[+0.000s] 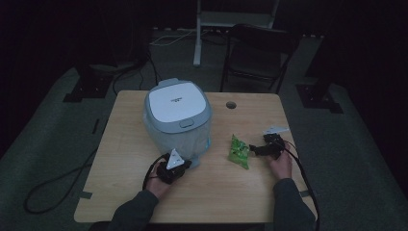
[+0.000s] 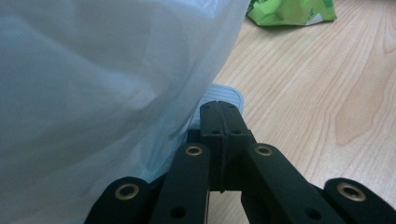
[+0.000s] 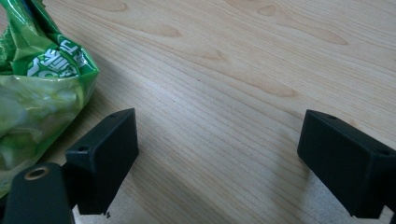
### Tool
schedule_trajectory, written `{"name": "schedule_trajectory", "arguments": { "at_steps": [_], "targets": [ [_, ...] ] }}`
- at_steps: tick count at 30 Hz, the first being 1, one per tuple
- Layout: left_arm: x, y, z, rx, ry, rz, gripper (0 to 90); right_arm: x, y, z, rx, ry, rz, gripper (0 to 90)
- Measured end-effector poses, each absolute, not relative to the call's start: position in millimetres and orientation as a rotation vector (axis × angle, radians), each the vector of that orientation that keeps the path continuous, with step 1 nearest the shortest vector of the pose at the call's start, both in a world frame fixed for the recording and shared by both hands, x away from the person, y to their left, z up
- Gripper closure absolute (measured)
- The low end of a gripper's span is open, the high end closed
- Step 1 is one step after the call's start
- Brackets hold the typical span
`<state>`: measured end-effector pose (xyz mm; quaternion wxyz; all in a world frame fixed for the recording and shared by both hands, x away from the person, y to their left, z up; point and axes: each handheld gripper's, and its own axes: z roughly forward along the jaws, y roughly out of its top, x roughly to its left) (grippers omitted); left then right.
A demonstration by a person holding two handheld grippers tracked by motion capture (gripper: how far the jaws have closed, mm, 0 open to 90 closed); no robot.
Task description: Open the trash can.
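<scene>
At the near edge of the pale wooden worktop (image 1: 125,202), two sleeved forearms come in from six o'clock. The left tongs (image 1: 185,163) sit just at five o'clock of the white-lidded, pale blue bin (image 1: 178,113) lined with a thin translucent plastic bag (image 2: 93,84). In the left gripper view their black jaws are pressed together with no gap between the pads; the bag's film hangs against their left side, but whether any of it is pinched between them cannot be told. A ribbed white edge of the bin's base (image 2: 226,93) shows just past the jaw tips.

To the right, the right tongs (image 1: 254,150) rest low over the wood at about three o'clock of the crinkled green snack packet (image 1: 238,151) — jaws spread wide, nothing between them but bare wood grain. In the right gripper view the packet (image 3: 37,93) lies just outside the left jaw, close beside it.

Farther off, a small round hole (image 1: 231,104) marks the worktop's far edge — beyond it a dark folding chair (image 1: 257,55) stands on the floor.
</scene>
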<state>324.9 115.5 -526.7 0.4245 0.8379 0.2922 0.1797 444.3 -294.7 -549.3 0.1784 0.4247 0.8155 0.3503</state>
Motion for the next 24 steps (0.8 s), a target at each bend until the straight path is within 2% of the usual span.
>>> {"name": "schedule_trajectory", "arguments": {
  "at_steps": [24],
  "targets": [
    [328.7, 114.8, -537.3, 2.065, 0.735, 0.443, 90.0, 443.6, -294.2, -549.3, 1.209, 2.3, 0.987, 11.4]
  ]
}}
